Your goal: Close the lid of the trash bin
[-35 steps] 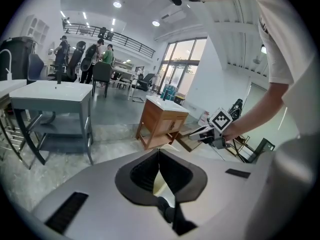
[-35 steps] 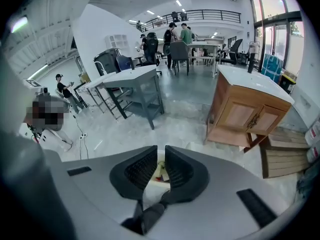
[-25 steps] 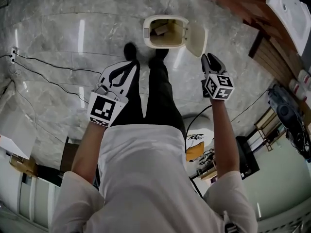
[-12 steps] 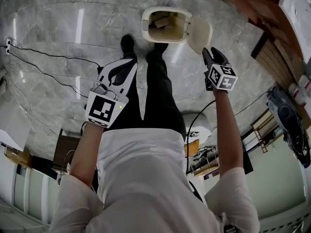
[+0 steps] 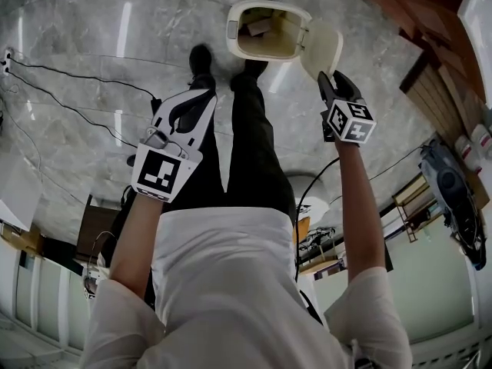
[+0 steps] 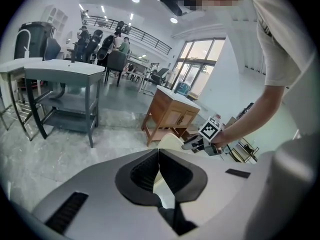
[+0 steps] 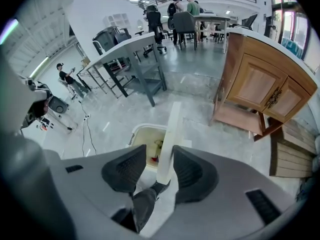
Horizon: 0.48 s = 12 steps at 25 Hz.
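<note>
right tongs (image 7: pixel 159 156), just opened wide, seem to straddle the upright lid (image 7: pixel 169 134) without pressing it. left tongs (image 6: pixel 158 155) are pinched shut, empty. trash bin (image 5: pixel 231 33) sits open on the floor. a glancing push could slip off, or slam the lid.

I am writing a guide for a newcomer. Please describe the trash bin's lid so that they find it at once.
Look at the grey marble floor, just ahead of the person's black shoes, where a cream trash bin stands open. The lid is the cream rounded panel standing on edge at the bin's right side, the only raised flat piece there.
</note>
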{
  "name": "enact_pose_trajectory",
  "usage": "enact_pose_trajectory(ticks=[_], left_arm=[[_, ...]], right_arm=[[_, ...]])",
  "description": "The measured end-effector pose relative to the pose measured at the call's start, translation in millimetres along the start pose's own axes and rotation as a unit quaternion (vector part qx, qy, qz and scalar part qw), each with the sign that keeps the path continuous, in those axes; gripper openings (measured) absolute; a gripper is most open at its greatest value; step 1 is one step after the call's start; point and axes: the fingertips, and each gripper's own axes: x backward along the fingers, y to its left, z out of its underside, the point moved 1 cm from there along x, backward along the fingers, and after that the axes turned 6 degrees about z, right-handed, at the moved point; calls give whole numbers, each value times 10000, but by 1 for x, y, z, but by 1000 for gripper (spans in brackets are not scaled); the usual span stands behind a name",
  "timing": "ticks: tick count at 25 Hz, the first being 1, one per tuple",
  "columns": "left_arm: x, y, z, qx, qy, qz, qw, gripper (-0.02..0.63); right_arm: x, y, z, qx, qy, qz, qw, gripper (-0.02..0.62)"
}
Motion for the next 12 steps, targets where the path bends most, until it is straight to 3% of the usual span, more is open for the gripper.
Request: enact_pose_trajectory(ticks=[12], left_arm=[[4, 23, 21, 313, -97, -211, 9992, 18]], right_arm=[[-22, 62, -7, 520, 47, -457, 9976, 183]])
